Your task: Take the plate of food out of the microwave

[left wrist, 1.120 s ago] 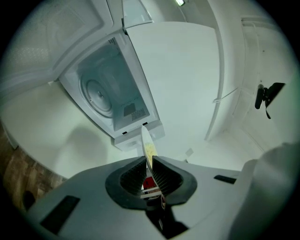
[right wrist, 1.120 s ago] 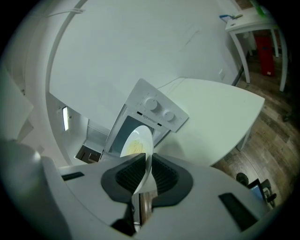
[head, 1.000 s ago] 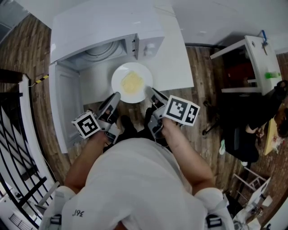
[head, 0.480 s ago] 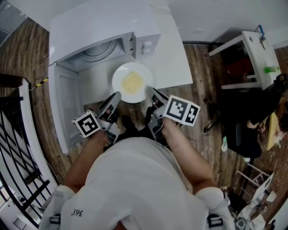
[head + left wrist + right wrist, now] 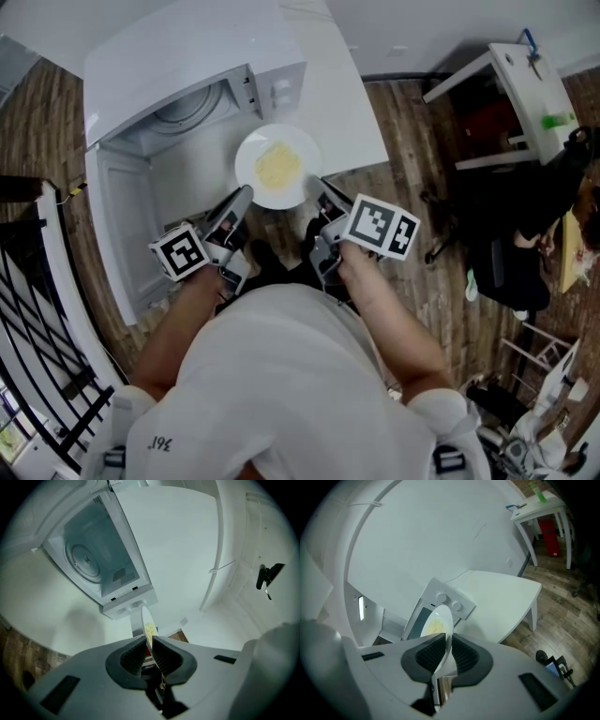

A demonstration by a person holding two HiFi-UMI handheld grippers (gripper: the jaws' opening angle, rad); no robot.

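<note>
Plate (image 5: 247,161) of food (image 5: 277,169), pinched at 7 o'clock by left gripper (image 5: 240,199) jaws and at 5 by right gripper (image 5: 324,191) jaws, looks clear of the microwave (image 5: 187,75); next it likely needs a level set-down on the worktop (image 5: 349,112).

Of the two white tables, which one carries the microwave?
The large table right before the person, with the open microwave on it; the small table off to the right bears none.

Round white plate (image 5: 247,159), yellow food (image 5: 277,167) heaped centre, level, outside open white microwave (image 5: 187,56).
</note>
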